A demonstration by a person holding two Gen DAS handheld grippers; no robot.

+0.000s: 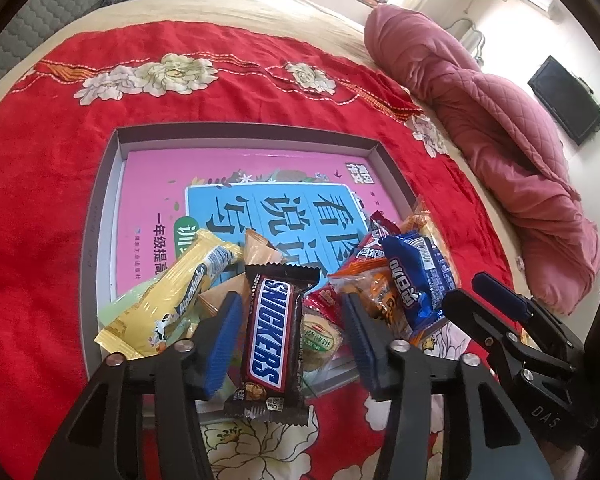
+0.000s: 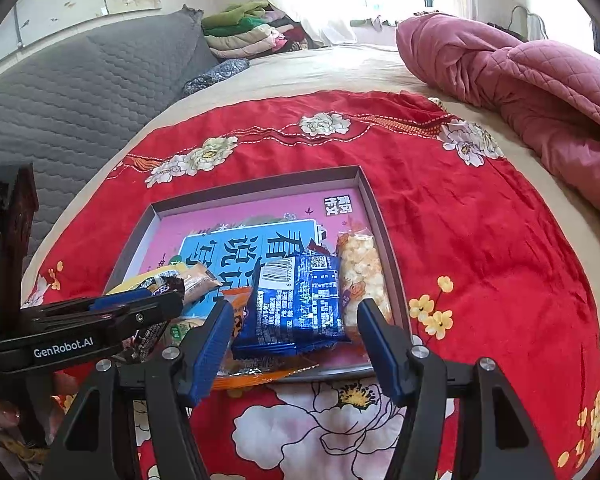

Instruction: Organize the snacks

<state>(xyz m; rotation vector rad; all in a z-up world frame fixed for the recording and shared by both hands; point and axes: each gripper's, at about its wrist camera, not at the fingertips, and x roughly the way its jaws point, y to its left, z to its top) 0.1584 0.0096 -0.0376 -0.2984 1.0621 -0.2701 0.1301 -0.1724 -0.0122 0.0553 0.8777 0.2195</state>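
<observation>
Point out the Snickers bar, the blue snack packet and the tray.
Snickers bar (image 1: pixel 269 334), left wrist view, on the white lettering.
Blue snack packet (image 2: pixel 296 304), right wrist view, on its printed back.
Tray (image 1: pixel 244 130), left wrist view, on the far wall.

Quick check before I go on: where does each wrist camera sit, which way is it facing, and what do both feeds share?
Left wrist: on the left gripper, angled down at the Snickers bar between its open fingers; the right gripper shows at right.
Right wrist: on the right gripper, angled down at the blue packet between its open fingers; the left gripper shows at left.
Shared: the tray, red blanket, pink quilt.
</observation>
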